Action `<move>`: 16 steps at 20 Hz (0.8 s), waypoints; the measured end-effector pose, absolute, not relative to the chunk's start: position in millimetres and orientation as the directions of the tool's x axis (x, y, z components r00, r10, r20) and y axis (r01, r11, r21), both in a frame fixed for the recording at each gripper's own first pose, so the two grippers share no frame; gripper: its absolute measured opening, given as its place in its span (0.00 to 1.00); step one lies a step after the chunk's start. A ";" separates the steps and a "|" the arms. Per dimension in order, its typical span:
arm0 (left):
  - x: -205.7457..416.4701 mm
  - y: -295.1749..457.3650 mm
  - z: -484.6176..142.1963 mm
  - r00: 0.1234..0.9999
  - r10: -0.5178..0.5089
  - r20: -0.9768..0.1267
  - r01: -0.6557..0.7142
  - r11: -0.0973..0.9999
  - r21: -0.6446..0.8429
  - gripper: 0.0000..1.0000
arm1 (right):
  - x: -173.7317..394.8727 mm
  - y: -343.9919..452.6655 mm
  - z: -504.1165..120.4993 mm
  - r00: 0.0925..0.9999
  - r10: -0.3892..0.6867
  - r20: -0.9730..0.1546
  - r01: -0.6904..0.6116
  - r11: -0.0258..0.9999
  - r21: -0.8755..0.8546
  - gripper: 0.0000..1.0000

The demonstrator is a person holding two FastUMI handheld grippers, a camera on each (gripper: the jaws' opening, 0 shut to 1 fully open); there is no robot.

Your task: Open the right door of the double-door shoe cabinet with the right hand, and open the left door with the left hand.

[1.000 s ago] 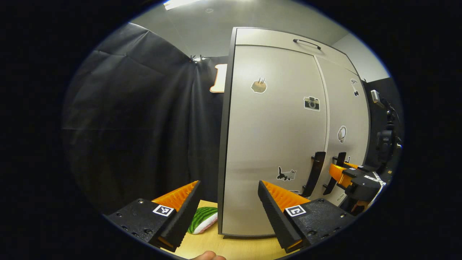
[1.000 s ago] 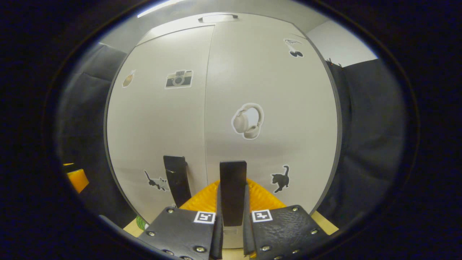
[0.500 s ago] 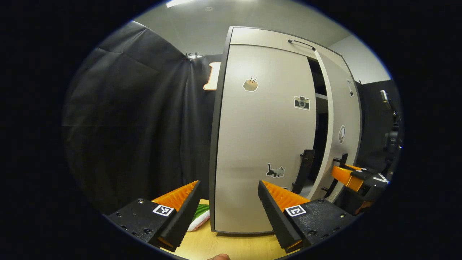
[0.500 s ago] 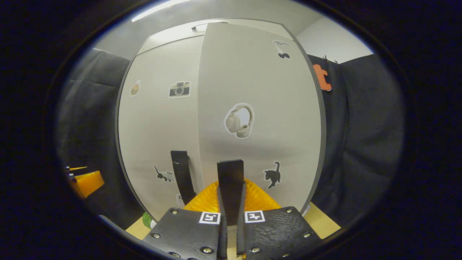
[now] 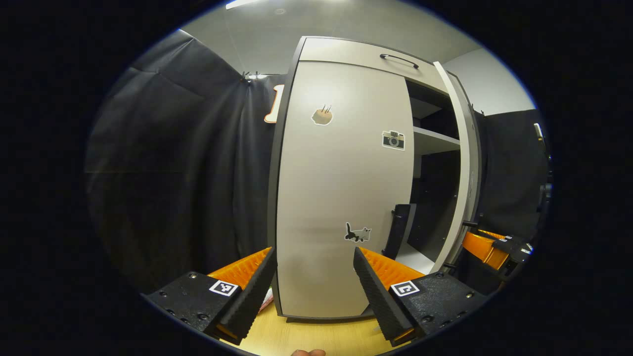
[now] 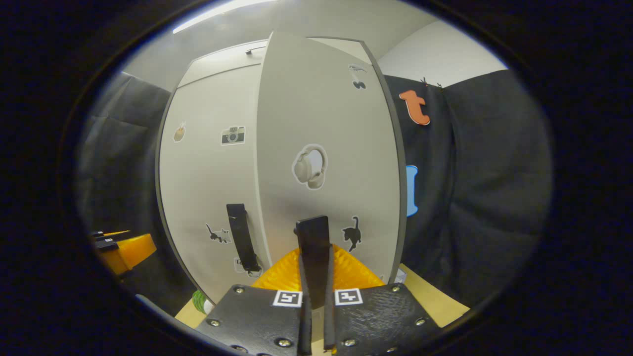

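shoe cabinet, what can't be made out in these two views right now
- Lower inside of the shoe cabinet: left gripper view, dark, contents unreadable; one shelf shows.
- Right door handle: right gripper view, its lower end sits behind the right claw.
- Left door handle: left gripper view, its bottom runs behind the left claw.

A light wooden surface [image 5: 306, 338] carries the double-door shoe cabinet [image 5: 341, 198], which stands upright on it. By the cabinet's left bottom corner a green-striped soft thing [image 6: 199, 300] lies on the wood, mostly hidden. A bare strip of the surface shows at the cabinet's right.
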State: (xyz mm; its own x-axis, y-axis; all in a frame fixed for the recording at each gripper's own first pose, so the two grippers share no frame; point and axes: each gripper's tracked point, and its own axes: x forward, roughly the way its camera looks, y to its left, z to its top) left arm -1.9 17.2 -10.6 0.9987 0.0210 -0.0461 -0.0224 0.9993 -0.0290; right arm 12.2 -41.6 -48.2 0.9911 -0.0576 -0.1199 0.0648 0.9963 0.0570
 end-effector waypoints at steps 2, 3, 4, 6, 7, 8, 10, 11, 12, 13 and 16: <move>-1.8 11.3 -10.5 0.999 0.006 -0.046 -0.007 1.000 -0.026 0.96 | 3.3 -49.2 -47.2 0.990 -0.074 -0.119 0.082 0.995 0.062 0.10; -2.0 8.2 -9.8 0.999 -0.003 -0.045 0.002 1.000 -0.026 0.96 | -1.4 -54.7 -46.2 0.989 -0.085 -0.117 0.093 0.994 0.063 0.10; -1.0 5.0 -9.3 0.999 -0.011 -0.043 0.010 1.000 -0.025 0.96 | 0.5 -59.3 -47.1 0.990 -0.090 -0.112 0.097 0.994 0.056 0.10; 0.0 -2.4 -10.1 0.999 -0.028 -0.047 0.027 0.999 -0.027 0.96 | -14.5 -70.5 -44.1 0.987 -0.109 -0.121 0.117 0.992 0.057 0.03; 0.6 -6.3 -11.2 0.998 -0.038 -0.050 0.037 0.999 -0.028 0.96 | -19.6 -76.1 -43.3 0.985 -0.124 -0.117 0.130 0.990 0.053 0.04; 1.6 -10.4 -12.7 0.997 -0.047 -0.053 0.046 0.999 -0.028 0.96 | -23.1 -81.8 -42.7 0.983 -0.139 -0.116 0.145 0.988 0.048 0.04; 2.3 -17.5 -15.1 0.997 -0.060 -0.057 0.059 0.998 -0.029 0.96 | -31.5 -95.3 -41.4 0.980 -0.165 -0.113 0.172 0.984 0.047 0.04; 2.7 -20.1 -16.2 0.996 -0.066 -0.059 0.064 0.997 -0.030 0.96 | -35.0 -102.6 -40.8 0.977 -0.180 -0.115 0.186 0.981 0.050 0.04; 2.6 -23.1 -18.4 0.996 -0.071 -0.062 0.069 0.997 -0.029 0.96 | -39.5 -111.0 -40.3 0.973 -0.199 -0.116 0.206 0.977 0.052 0.03; 2.9 -25.6 -19.5 0.995 -0.075 -0.064 0.073 0.997 -0.027 0.96 | -43.4 -122.5 -39.6 0.968 -0.225 -0.114 0.232 0.971 0.048 0.03; 4.6 -34.4 -23.1 0.994 -0.089 -0.068 0.087 0.996 -0.023 0.96 | -55.1 -161.7 -35.8 0.945 -0.307 -0.113 0.312 0.949 0.036 0.03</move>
State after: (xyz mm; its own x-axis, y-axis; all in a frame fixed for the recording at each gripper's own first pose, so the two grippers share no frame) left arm 4.6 -34.4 -23.1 0.9937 -0.0887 -0.0678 0.0873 0.9959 -0.0235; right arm -55.1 -161.7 -35.8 0.9450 -0.3066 -0.1135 0.3124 0.9493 0.0363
